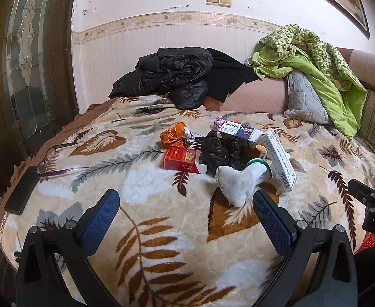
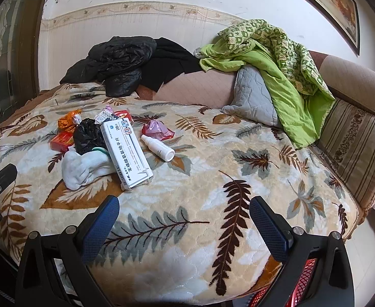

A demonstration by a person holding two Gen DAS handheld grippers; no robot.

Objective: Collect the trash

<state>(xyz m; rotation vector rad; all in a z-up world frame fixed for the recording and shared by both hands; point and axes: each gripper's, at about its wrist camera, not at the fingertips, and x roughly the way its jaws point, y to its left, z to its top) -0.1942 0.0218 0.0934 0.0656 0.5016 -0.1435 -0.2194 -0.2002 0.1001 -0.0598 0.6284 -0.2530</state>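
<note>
A heap of litter lies mid-bed on the leaf-patterned blanket (image 1: pixel 161 230): a red cigarette box (image 1: pixel 181 162), an orange wrapper (image 1: pixel 173 135), a crumpled black bag (image 1: pixel 219 151), a white sock (image 1: pixel 236 179) and two white medicine boxes (image 1: pixel 280 160). In the right wrist view the long medicine box (image 2: pixel 126 151) leans on the sock (image 2: pixel 82 166), with a white spray bottle (image 2: pixel 159 148) and a pink wrapper (image 2: pixel 158 129) beside it. My left gripper (image 1: pixel 186 204) hovers open just short of the sock. My right gripper (image 2: pixel 184 211) is open over bare blanket, nearer than the heap.
Eyeglasses (image 1: pixel 57 158) and a dark phone (image 1: pixel 21 192) lie near the bed's left edge. Black jackets (image 1: pixel 172 74), a green quilt (image 1: pixel 312 69) and a grey pillow (image 1: pixel 302 99) are piled at the back. A red mesh basket (image 2: pixel 302 281) shows below the right gripper.
</note>
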